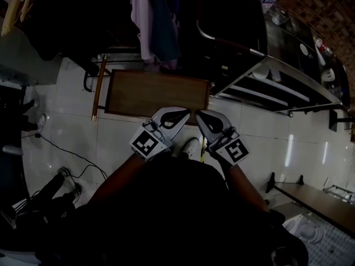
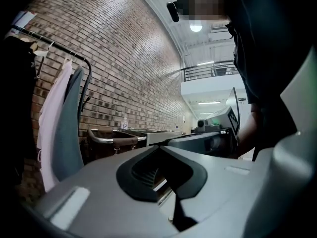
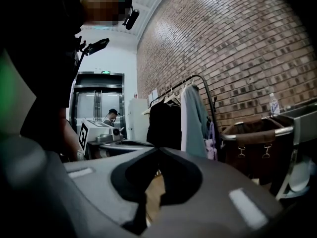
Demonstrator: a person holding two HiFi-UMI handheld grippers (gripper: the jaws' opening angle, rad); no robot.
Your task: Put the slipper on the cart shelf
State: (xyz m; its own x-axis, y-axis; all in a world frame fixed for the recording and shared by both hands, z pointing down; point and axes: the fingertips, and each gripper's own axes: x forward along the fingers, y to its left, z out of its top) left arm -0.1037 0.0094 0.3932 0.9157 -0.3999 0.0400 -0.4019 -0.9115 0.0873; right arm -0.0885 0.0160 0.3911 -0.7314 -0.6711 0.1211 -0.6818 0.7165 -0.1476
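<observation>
In the head view my left gripper [image 1: 186, 111] and right gripper [image 1: 198, 114] are held side by side in front of me, tips almost touching, over the near edge of a low wooden shelf board [image 1: 158, 93]. The left gripper [image 2: 161, 147] has its jaws together with nothing between them, and so does the right gripper [image 3: 158, 148]. A white shoe [image 1: 189, 147] lies on the tiled floor below the grippers, close to my body; I cannot tell whether it is the slipper. A metal cart with shelves [image 1: 277, 87] stands at the right.
A dark laundry cart [image 1: 227, 32] stands behind the metal cart. Clothes hang on a rack [image 1: 155, 15] at the back against a brick wall. A cable [image 1: 66, 154] and dark gear lie on the floor at the left. A wooden bench [image 1: 316, 201] is at the right.
</observation>
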